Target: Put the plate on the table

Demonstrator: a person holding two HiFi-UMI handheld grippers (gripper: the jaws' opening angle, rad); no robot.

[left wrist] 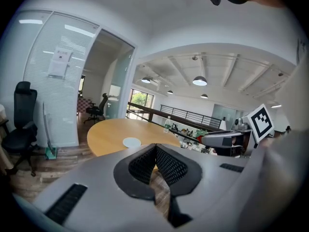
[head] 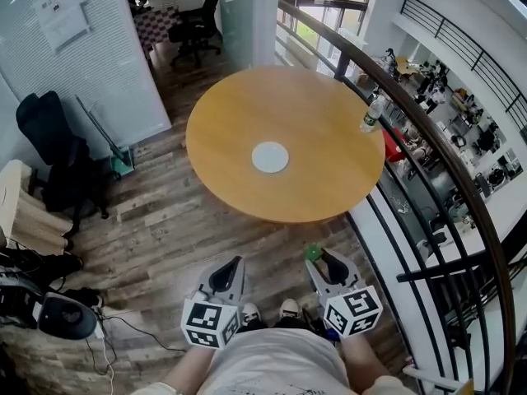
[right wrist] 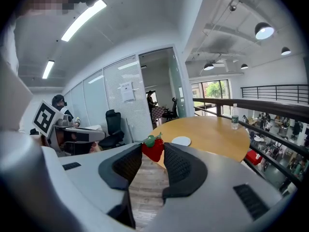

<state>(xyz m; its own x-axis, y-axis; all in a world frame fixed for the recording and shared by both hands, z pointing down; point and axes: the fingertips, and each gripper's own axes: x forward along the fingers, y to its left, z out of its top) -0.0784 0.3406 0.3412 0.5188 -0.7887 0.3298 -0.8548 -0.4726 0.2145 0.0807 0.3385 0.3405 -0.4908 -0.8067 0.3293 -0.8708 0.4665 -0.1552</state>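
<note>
A small white plate (head: 270, 157) lies flat near the middle of the round wooden table (head: 313, 188); it also shows as the plate (left wrist: 131, 142) and the plate (right wrist: 181, 140) in the two gripper views. Both grippers are held low, close to the person's body, short of the table's near edge. My right gripper (head: 318, 257) is shut on a red toy strawberry (right wrist: 153, 150) with a green top, pinched at the jaw tips. My left gripper (head: 234, 263) is shut, its tips (left wrist: 155, 148) meeting with nothing between them.
A clear water bottle (head: 372, 113) stands at the table's right edge, next to a dark curved railing (head: 428, 138) with an open drop behind it. A black office chair (head: 49, 151) and bags stand at the left by a glass partition (head: 90, 56). Wooden floor surrounds the table.
</note>
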